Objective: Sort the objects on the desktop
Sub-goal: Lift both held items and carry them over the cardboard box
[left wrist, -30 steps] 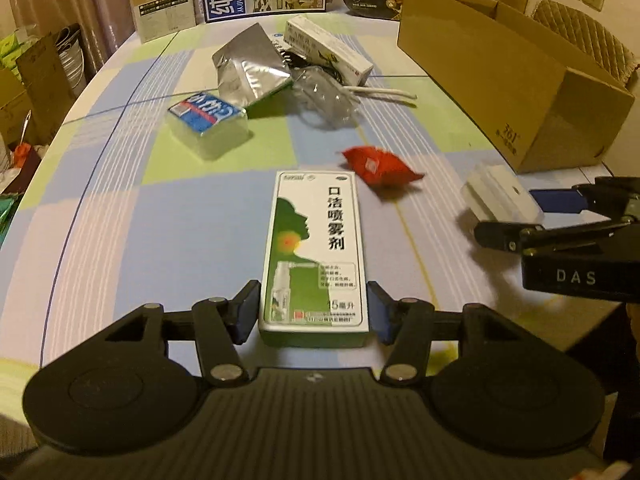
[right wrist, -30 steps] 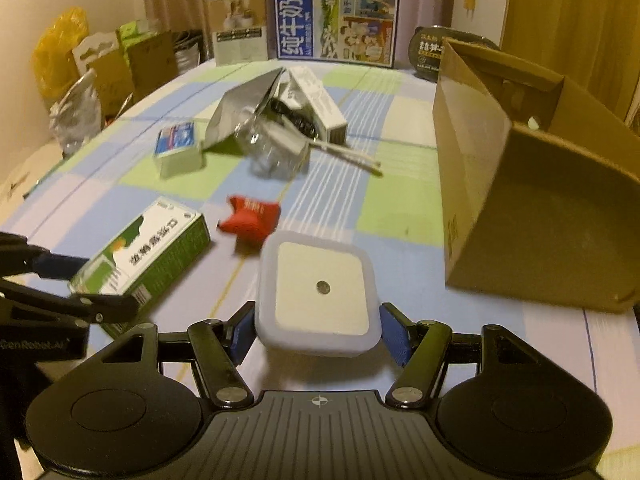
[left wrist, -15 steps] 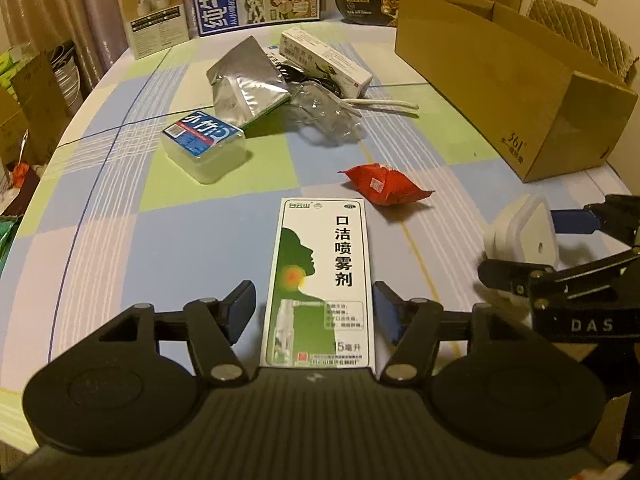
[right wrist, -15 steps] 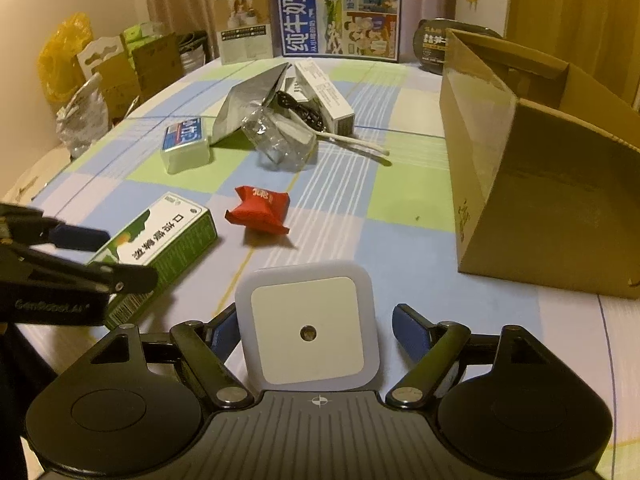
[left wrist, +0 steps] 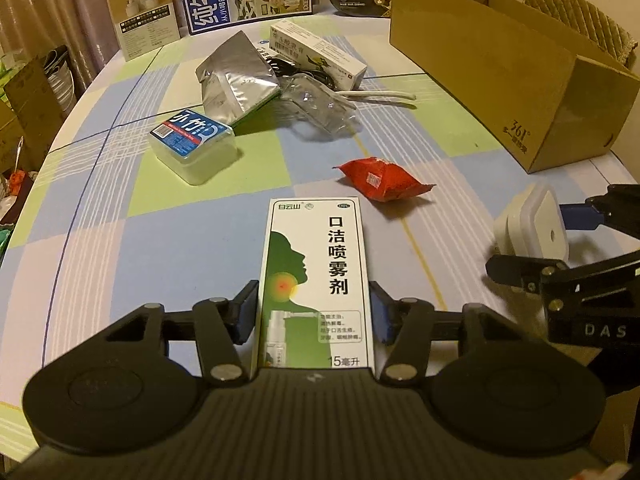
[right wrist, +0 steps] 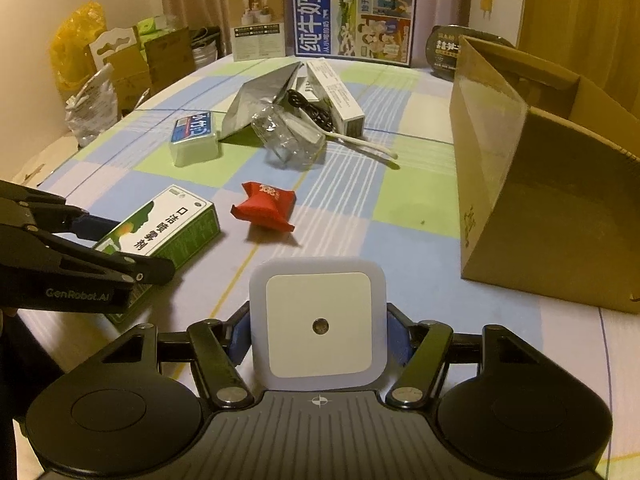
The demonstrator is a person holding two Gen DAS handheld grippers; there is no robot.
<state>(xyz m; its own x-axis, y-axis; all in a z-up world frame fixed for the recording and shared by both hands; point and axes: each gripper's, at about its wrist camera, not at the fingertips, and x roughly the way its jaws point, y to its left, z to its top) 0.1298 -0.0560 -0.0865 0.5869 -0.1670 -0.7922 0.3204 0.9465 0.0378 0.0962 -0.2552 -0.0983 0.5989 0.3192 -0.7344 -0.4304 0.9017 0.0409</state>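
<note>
Pick-up step: left gripper (left wrist: 314,312) closing on spray box (left wrist: 316,280), right gripper (right wrist: 318,336) closing on white night light (right wrist: 318,322), both near table's front edge (right wrist: 560,344). Next: lift, carry to cardboard box (right wrist: 560,200).

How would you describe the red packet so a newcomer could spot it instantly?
Start at the big open cardboard box on the checked tablecloth. Move toward the table's middle: the red packet lies alone on the cloth, beyond the green-and-white spray box. It is the only red, crinkled item there.

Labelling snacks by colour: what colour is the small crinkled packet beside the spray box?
Red; the packet shows best in the right wrist view.
</note>
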